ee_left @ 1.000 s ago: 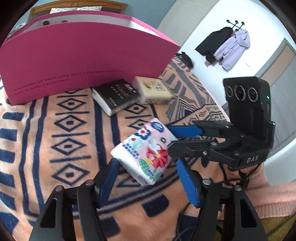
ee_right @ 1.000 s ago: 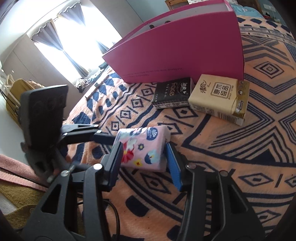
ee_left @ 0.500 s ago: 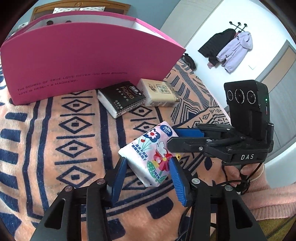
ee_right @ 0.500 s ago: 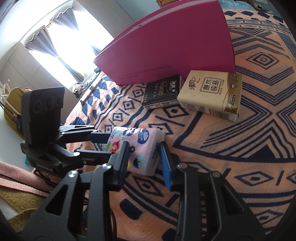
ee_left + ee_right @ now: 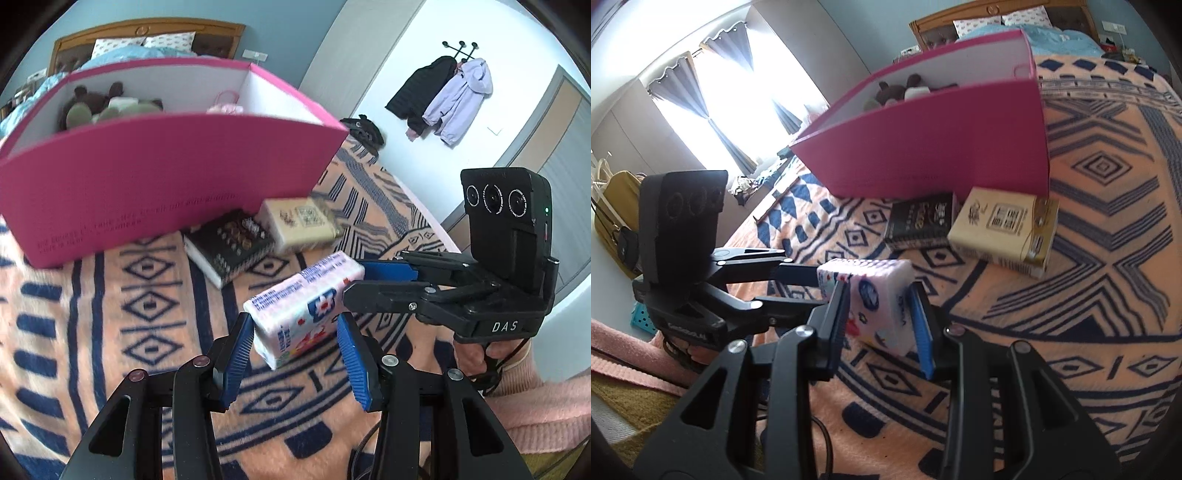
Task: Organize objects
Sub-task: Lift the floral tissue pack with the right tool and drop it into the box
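Observation:
A pink floral tissue pack [image 5: 306, 306] hangs tilted just above the patterned blanket [image 5: 110, 295], held from two sides. My left gripper [image 5: 293, 325] is shut on its near end. My right gripper [image 5: 358, 280] comes in from the right and is shut on the far end. In the right wrist view the pack [image 5: 882, 314] sits between the right gripper's [image 5: 879, 295] blue pads, with the left gripper [image 5: 816, 288] clamped on it from the left. Behind it lie a black tissue pack [image 5: 229, 247] and a beige tissue pack [image 5: 299, 221], in front of an open pink box [image 5: 166, 177].
Plush toys [image 5: 103, 107] lie inside the pink box [image 5: 942, 147]. The black pack [image 5: 919, 221] and beige pack [image 5: 1001, 225] touch its front wall. A pink sleeve [image 5: 535, 398] is at the right. Coats [image 5: 443, 99] hang on the far wall, a yellow bag [image 5: 617, 206] by the window.
Both grippers closed onto the pink pack, then raised it off the blanket and tilted it. The views rose, so the inside of the pink box now shows.

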{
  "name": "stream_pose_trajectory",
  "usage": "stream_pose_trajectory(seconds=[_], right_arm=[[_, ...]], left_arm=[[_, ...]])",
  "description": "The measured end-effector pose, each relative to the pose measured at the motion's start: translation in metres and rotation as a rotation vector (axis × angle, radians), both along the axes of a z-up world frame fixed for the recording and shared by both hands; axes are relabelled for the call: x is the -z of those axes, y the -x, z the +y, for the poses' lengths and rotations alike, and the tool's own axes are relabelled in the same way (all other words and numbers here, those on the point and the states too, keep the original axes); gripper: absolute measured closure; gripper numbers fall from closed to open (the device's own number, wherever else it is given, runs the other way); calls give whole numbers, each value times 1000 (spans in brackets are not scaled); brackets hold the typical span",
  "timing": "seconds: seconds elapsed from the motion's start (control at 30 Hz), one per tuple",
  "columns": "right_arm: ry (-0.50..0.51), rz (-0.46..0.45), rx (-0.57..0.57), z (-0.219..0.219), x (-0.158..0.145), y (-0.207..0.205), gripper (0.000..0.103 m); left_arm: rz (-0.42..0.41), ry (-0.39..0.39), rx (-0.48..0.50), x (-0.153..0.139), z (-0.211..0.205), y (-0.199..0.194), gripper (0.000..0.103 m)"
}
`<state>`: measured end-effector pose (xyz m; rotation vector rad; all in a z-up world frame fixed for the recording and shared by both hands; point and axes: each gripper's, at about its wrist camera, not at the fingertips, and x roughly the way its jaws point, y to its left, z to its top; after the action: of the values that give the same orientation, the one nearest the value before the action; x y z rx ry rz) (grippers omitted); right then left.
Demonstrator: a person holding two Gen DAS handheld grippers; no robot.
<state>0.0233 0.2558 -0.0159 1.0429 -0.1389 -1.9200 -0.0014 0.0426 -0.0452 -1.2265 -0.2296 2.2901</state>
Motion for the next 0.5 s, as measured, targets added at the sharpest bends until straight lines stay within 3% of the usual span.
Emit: stream_pose_trajectory(seconds=[0.5], right_arm=[[53, 93, 74, 7, -35, 16, 67]], left_arm=[[115, 41, 13, -39, 15, 27, 56]])
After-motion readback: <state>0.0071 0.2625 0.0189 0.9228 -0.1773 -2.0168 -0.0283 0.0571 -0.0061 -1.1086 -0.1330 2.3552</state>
